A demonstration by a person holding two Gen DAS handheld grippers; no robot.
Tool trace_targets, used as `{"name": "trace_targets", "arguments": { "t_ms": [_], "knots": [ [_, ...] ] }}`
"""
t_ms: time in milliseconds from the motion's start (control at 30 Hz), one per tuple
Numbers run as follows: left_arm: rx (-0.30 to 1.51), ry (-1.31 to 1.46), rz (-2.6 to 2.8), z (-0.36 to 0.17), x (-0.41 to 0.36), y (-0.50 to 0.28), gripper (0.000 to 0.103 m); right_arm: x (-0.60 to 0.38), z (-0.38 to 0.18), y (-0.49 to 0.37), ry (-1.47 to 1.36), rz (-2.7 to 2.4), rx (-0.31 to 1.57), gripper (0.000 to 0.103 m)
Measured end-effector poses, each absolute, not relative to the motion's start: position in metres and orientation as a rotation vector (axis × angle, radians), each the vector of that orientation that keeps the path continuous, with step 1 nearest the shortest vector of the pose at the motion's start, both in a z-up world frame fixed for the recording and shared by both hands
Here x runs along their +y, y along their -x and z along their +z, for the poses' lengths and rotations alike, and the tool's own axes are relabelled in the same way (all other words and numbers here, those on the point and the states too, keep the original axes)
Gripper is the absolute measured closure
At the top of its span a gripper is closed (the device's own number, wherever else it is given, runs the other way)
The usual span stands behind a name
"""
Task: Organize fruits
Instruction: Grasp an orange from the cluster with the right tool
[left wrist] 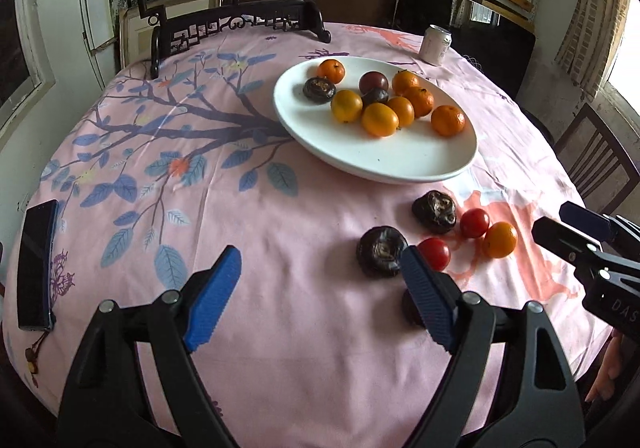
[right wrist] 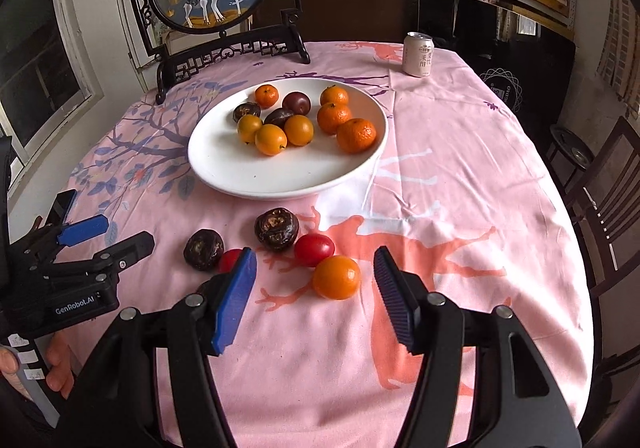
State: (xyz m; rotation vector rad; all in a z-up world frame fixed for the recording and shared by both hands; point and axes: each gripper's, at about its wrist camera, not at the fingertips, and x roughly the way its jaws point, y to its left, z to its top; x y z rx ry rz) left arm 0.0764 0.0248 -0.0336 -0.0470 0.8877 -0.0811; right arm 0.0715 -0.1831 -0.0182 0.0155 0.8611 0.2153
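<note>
Plate (right wrist: 224, 172) seen mid-worktop, well filled; five loose fruits left on the cloth before it; orange (right wrist: 336, 277) lies just ahead of the right gripper (right wrist: 314, 290), slightly right of its centreline, jaws spread, nothing pinched; left gripper (left wrist: 320, 288) likewise spread and empty, dark fruit (left wrist: 379, 251) just beyond its right pad; right hand judged nearer the orange.

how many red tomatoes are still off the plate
2, both on the tablecloth in front of the plate: one beside the orange fruit, one partly hidden behind the right tool's finger. More could be hidden.
</note>
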Motion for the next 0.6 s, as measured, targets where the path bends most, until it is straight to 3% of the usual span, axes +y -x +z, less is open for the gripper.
{"name": "trace_targets", "arguments": {
  "t_ms": [467, 500, 533, 600],
  "knots": [
    [0.973, 0.002, -0.162, -0.061, -0.001, -0.061, 0.019, -0.185, -0.085, -0.105, -0.002, 0.209, 0.992, 0.042],
    [0.975, 0.001, -0.162, -0.062, -0.003, -0.062, 0.019, -0.186, -0.086, -0.106, -0.016, 0.223, 0.977, 0.046],
    [0.979, 0.001, -0.164, -0.063, -0.004, -0.063, 0.019, -0.187, -0.088, -0.108, -0.034, 0.232, 0.973, 0.062],
    [0.987, 0.002, -0.169, -0.066, -0.008, -0.064, 0.019, -0.188, -0.088, -0.109, -0.041, 0.227, 0.971, 0.065]
  ]
}}
